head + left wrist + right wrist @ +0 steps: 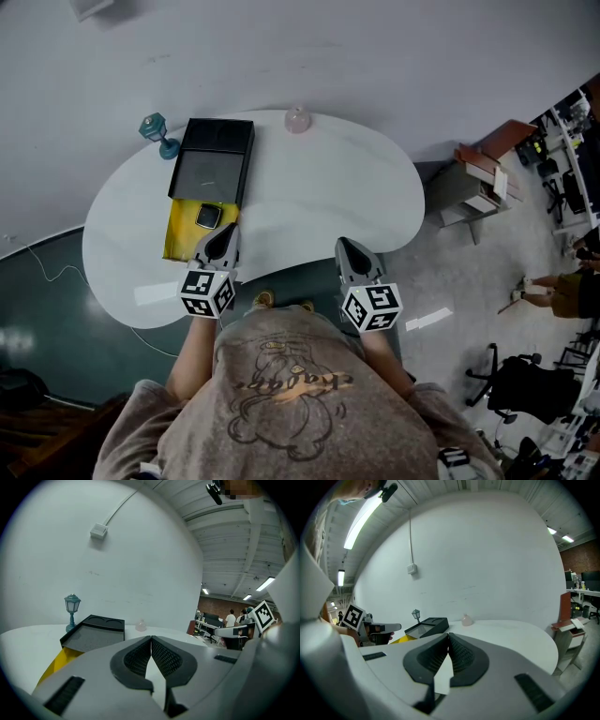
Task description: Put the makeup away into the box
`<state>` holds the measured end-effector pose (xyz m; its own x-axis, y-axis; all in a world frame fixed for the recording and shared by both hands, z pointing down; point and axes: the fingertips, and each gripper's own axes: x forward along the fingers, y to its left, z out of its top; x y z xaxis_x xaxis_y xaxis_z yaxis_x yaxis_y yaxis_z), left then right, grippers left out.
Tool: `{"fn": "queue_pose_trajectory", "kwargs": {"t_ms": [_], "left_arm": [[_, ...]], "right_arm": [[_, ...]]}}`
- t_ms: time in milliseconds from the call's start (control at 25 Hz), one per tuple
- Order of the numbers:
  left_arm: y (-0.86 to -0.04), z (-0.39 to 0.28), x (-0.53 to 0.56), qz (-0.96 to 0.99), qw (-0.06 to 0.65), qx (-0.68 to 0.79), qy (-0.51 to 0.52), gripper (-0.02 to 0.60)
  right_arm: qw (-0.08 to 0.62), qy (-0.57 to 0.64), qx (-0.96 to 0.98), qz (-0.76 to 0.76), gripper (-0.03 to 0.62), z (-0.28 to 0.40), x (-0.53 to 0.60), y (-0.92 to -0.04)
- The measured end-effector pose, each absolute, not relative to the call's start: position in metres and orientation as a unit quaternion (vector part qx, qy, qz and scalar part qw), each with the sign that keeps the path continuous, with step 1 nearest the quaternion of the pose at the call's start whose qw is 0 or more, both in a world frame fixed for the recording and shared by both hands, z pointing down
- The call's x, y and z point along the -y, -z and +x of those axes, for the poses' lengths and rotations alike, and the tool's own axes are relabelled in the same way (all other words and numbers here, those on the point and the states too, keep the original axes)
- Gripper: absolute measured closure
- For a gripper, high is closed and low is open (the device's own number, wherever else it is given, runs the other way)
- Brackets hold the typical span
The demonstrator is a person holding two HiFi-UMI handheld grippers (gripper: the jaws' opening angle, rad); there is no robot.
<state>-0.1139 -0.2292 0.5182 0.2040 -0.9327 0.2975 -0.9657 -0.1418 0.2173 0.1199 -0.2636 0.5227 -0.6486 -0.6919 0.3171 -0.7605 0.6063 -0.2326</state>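
As both point across the table (319, 187), left hand-held gripper (223, 236) clenched (empty), right hand-held gripper (350, 247) clenched.

The white bean-shaped tabletop (328, 197) is carrying a yellow box (180, 230) partly under a black tray (211, 169). A teal lantern figurine (156, 127) is standing just left of the box, and a small pink trinket (297, 119) is sitting to its right.

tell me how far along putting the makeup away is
Done: a compact lies in the yellow box. In hand: nothing; the left tongs and right tongs are both shut and empty near the table's front edge. Left: the black lid stands open, and a small pink item, maybe makeup, sits out on the table.
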Motion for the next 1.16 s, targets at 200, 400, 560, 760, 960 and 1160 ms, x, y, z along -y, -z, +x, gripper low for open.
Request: {"fn": "queue_pose_trajectory", "kwargs": {"t_ms": [200, 400, 560, 760, 960, 1160], "left_arm": [[-0.5168, -0.114, 0.2307, 0.754, 0.186, 0.628, -0.042, 0.558], [-0.518, -0.1139, 0.2318, 0.754, 0.191, 0.628, -0.041, 0.558], [-0.5177, -0.112, 0.2316, 0.756, 0.191, 0.625, -0.041, 0.558], [-0.5186, -0.1119, 0.2323, 0.756, 0.195, 0.624, -0.039, 0.558], [-0.5188, -0.1104, 0.2312, 0.755, 0.199, 0.624, -0.038, 0.558], [-0.5219, -0.1099, 0.2283, 0.753, 0.205, 0.624, -0.038, 0.558]], "right_arm": [[0.098, -0.174, 0.892, 0.406, 0.591, 0.1196, 0.263, -0.5224], [0.098, -0.175, 0.891, 0.407, 0.591, 0.1199, 0.2642, -0.5223], [0.097, -0.175, 0.891, 0.408, 0.591, 0.1213, 0.2636, -0.5218], [0.097, -0.175, 0.891, 0.408, 0.591, 0.121, 0.2632, -0.5224], [0.097, -0.176, 0.89, 0.409, 0.591, 0.1223, 0.2628, -0.5219], [0.097, -0.177, 0.891, 0.408, 0.591, 0.1219, 0.2615, -0.5229]]}}
